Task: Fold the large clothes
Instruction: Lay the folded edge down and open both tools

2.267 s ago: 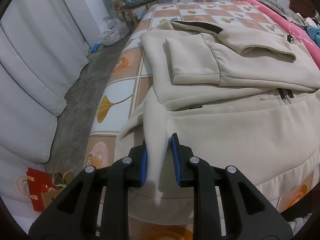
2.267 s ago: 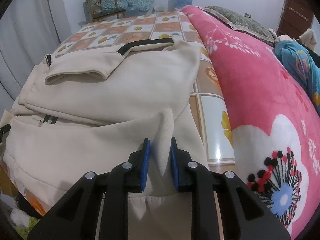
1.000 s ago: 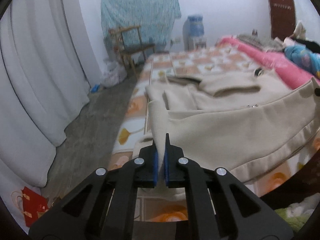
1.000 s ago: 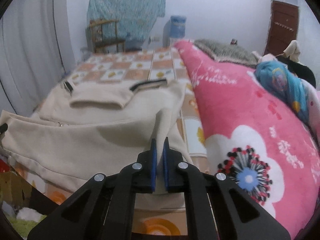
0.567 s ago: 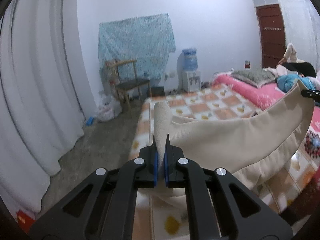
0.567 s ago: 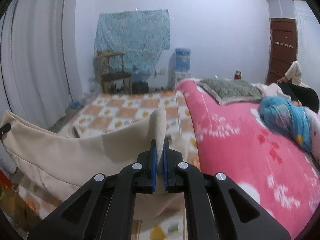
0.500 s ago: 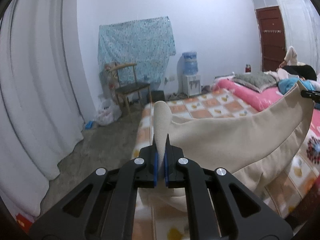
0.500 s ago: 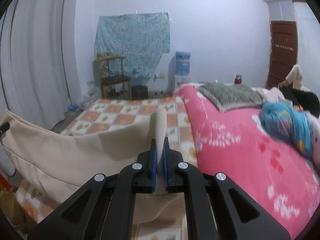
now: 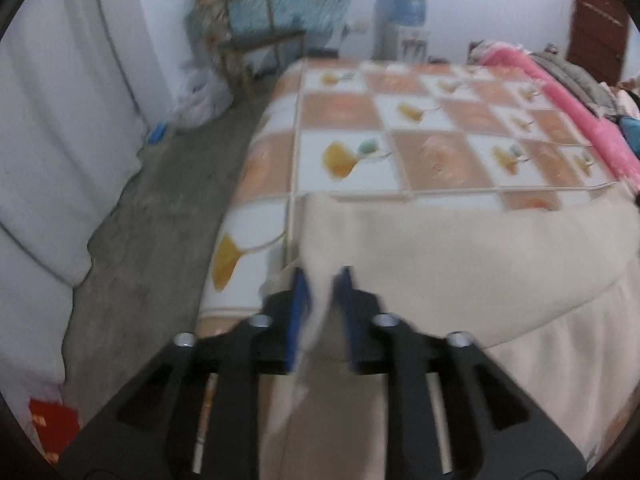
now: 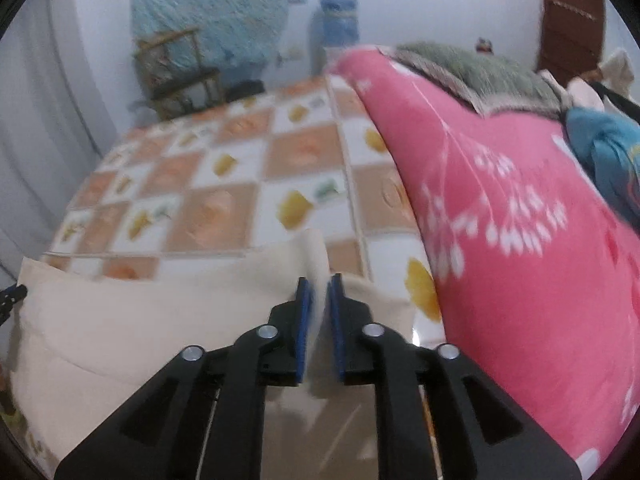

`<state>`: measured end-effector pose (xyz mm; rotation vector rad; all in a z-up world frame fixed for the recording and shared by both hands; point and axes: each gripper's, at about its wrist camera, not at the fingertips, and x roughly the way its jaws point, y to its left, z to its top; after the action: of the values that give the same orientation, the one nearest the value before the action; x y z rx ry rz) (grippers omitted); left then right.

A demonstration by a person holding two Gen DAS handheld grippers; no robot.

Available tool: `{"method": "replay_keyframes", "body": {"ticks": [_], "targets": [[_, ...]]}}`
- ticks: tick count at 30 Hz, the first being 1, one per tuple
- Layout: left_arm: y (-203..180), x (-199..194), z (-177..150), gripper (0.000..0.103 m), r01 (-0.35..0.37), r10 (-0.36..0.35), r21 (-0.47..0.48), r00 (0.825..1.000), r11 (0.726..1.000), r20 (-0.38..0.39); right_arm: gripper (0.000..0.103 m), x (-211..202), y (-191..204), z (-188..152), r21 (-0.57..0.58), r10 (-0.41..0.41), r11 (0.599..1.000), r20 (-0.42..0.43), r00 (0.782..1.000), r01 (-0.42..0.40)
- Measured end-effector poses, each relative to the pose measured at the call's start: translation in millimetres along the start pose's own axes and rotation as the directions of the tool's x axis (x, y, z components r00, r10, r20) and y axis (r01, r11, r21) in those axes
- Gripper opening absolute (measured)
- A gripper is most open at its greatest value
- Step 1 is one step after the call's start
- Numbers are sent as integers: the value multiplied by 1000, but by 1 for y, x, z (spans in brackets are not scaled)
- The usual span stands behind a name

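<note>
A large cream jacket (image 9: pixel 460 264) lies folded over on the checked bedspread (image 9: pixel 432 120); it also shows in the right wrist view (image 10: pixel 160 304). My left gripper (image 9: pixel 322 280) has its jaws slightly apart with a corner of the cream fabric still between them. My right gripper (image 10: pixel 318 292) has its jaws slightly parted around the other cream corner. Both frames are blurred by motion. The jacket's folded edge runs across the bed between the two grippers.
A pink flowered blanket (image 10: pixel 520 220) rises at the right of the bed, with grey and blue bedding behind. A wooden chair (image 9: pixel 248 36) and a water dispenser (image 9: pixel 404 12) stand by the far wall. White curtains (image 9: pixel 52 120) and grey floor are on the left.
Both grippers have come down from holding the jacket's hem high in the air, laying it forward over the bed. Their jaws have parted slightly around the fabric.
</note>
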<state>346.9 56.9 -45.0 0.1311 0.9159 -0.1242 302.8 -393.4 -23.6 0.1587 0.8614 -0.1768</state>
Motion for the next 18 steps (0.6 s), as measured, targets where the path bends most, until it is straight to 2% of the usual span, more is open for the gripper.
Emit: {"method": "replay_keyframes", "body": {"ticks": [2, 5, 9, 13, 18], "targets": [[15, -12, -4, 37, 34, -31, -75, 999, 997, 35, 25, -14, -7, -8, 21, -4, 1000, 36, 999, 3], [29, -37, -11, 44, 50, -39, -118, 995, 992, 90, 31, -42, -14, -17, 21, -31, 999, 91, 995, 29], [26, -71, -29, 66, 85, -69, -119, 989, 989, 128, 39, -78, -22, -40, 56, -5, 998, 105, 994, -1], [9, -112, -57, 87, 140, -126, -81, 979, 987, 159, 51, -106, -17, -74, 56, 19, 998, 83, 996, -23], [-25, -144, -90, 91, 146, -137, -52, 979, 988, 151, 59, -128, 6, -125, 43, 89, 995, 6, 996, -89]]}}
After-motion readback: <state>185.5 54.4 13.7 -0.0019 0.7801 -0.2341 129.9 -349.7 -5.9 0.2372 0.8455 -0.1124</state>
